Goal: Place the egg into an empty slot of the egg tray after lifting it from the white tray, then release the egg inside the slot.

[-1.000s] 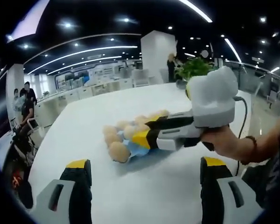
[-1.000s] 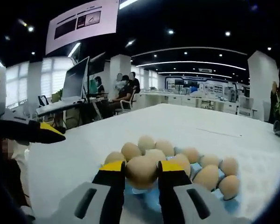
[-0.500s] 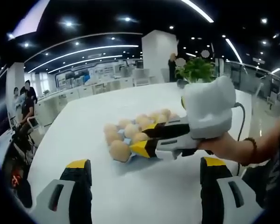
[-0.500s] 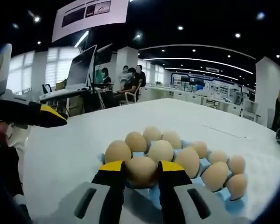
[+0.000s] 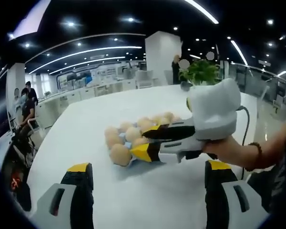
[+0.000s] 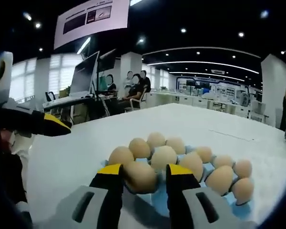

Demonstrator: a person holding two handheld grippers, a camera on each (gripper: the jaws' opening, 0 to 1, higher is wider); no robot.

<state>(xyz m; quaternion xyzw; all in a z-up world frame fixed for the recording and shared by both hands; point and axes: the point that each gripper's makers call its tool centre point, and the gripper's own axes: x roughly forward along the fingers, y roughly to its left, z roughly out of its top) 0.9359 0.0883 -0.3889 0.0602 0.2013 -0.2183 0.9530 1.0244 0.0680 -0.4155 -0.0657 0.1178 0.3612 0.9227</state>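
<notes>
In the right gripper view, the right gripper (image 6: pixel 139 172) sits low over the near end of the blue egg tray (image 6: pixel 163 202), its yellow-tipped jaws spread a bit wider than the egg (image 6: pixel 139 177) between them. Egg looks seated in a near slot of the tray; a thin gap shows on the right side, and on the left can't tell if the jaw still touches, so the gripper reads as parted, not clamping. Other eggs (image 6: pixel 164 157) fill the tray behind and to the right, in rows, most touching neighbours. Tray rests on a white table (image 6: pixel 71 157). The left gripper (image 6: pixel 34 123) pokes in from the left edge, black w/ yellow tip, well apart from the tray.

In the left gripper view, the left gripper (image 5: pixel 145 174) has jaws wide apart w/ nothing between them, above bare table (image 5: pixel 86 129). Ahead, the right gripper (image 5: pixel 150 142) comes in from the right, held by a hand (image 5: pixel 231 150) w/ a beaded bracelet, tips at the near end of the egg tray (image 5: pixel 133 157) among the eggs (image 5: pixel 120 154). A potted plant (image 5: pixel 200 71) stands behind it at the far table edge. Seated people (image 5: pixel 26 102) at desks far left; office bkgd w/ ceiling light strips.
</notes>
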